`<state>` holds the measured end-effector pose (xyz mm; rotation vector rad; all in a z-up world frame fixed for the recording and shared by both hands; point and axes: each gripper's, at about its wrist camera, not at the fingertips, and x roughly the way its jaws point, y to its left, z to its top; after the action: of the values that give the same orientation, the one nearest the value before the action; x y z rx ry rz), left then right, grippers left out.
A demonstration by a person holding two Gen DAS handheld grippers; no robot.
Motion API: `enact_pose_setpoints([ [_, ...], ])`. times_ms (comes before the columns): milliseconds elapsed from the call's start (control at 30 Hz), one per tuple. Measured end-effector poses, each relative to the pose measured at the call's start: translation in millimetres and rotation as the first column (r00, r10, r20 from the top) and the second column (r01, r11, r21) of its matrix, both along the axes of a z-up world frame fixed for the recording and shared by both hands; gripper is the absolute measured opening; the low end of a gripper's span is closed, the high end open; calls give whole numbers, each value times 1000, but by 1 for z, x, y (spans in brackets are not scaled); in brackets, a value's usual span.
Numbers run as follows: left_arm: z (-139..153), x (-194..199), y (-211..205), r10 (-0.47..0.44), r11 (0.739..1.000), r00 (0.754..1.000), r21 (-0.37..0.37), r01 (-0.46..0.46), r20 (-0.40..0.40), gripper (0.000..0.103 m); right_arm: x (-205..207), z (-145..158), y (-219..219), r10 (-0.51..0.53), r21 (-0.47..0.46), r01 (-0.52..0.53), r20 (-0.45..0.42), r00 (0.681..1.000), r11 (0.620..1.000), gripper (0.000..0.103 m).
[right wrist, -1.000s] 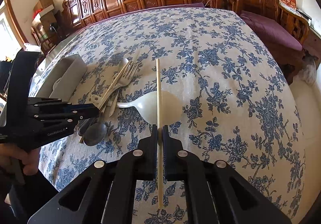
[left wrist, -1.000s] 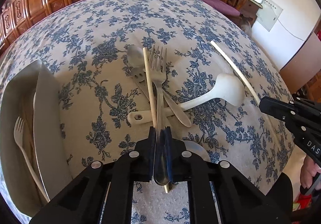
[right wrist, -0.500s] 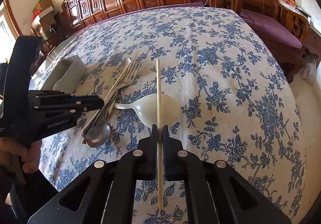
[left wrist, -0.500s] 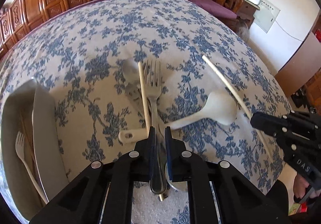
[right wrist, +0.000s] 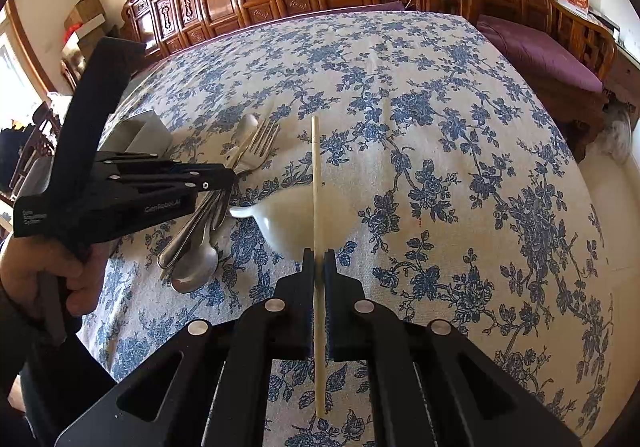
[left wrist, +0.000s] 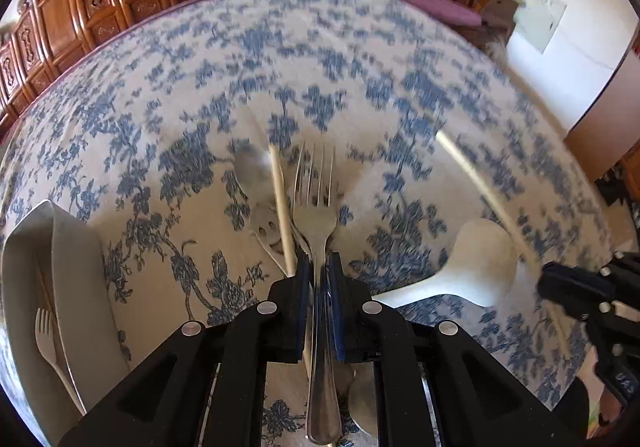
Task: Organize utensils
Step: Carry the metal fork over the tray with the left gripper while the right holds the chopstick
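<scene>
Left wrist view: a metal fork (left wrist: 315, 223) is pinched by the left gripper (left wrist: 319, 267) above the utensil pile (right wrist: 208, 219). A chopstick (right wrist: 316, 207) is clamped by the right gripper (right wrist: 319, 259). The neighbouring spoon (left wrist: 250, 171) could be dragged along if tangled.

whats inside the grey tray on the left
In the tray, a white plastic fork lies in the near compartment beside what look like wooden chopsticks. The divider wall hides the next compartment's floor, so its contents cannot be seen.
</scene>
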<state>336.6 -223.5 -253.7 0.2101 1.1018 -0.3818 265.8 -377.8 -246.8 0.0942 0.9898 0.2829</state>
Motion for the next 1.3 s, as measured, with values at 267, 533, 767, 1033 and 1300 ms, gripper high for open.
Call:
enact_pose_setpoints([
  [267,-1,-1,-8,-21,998,1000,62,20,15,8,0,0,-1,2,4,-2,2,1000,1000,6],
  [533,6,-10,-4,-30,998,999,57,28,39,6,0,1,1,8,1,-8,6,1000,1000,6],
  [767,37,-28,6,-32,999,994,-1,32,103,5,-1,7,5,18,-2,-18,21,1000,1000,6],
  [1033,71,-46,12,-34,998,984,-48,43,175,5,-7,18,15,41,-7,-41,49,998,999,6],
  [1300,87,-57,14,-29,995,974,-82,49,226,5,-9,28,16,45,-3,-44,72,996,999,6],
])
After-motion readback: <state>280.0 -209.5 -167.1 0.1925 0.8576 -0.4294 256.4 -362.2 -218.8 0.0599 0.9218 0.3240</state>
